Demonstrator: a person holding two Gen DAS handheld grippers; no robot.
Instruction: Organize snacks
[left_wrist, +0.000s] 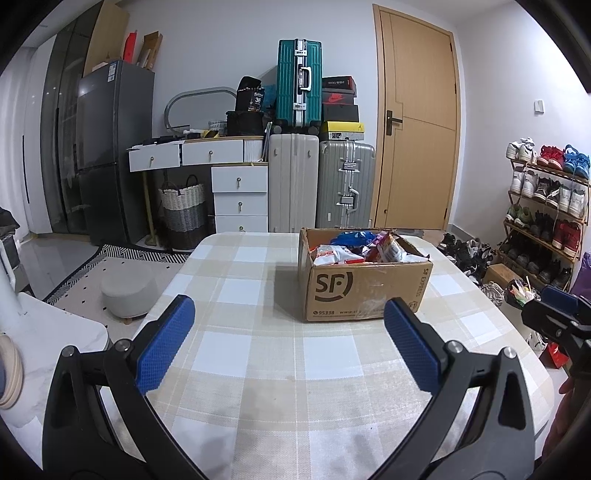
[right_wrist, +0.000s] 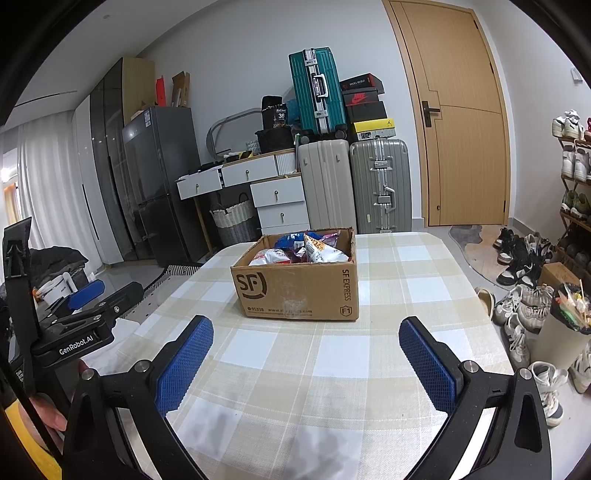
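Observation:
A brown cardboard box (left_wrist: 364, 291) printed "SF" stands on the checked tablecloth (left_wrist: 258, 354), filled with several snack bags (left_wrist: 354, 249). In the right wrist view the same box (right_wrist: 299, 291) sits straight ahead with the snack bags (right_wrist: 303, 249) showing over its rim. My left gripper (left_wrist: 290, 310) is open over the near part of the table, short of the box, nothing between its blue pads. My right gripper (right_wrist: 306, 330) is open too, just short of the box front. Each gripper appears at the edge of the other's view.
The table (right_wrist: 406, 280) is rounded at its corners. Beyond it stand suitcases (left_wrist: 319, 184), a drawer unit (left_wrist: 240, 195), a fridge (left_wrist: 110, 147) and a door (left_wrist: 417, 122). A shoe rack (left_wrist: 546, 210) and loose shoes (right_wrist: 517, 258) lie to the right. A grey stool (left_wrist: 127, 291) stands left.

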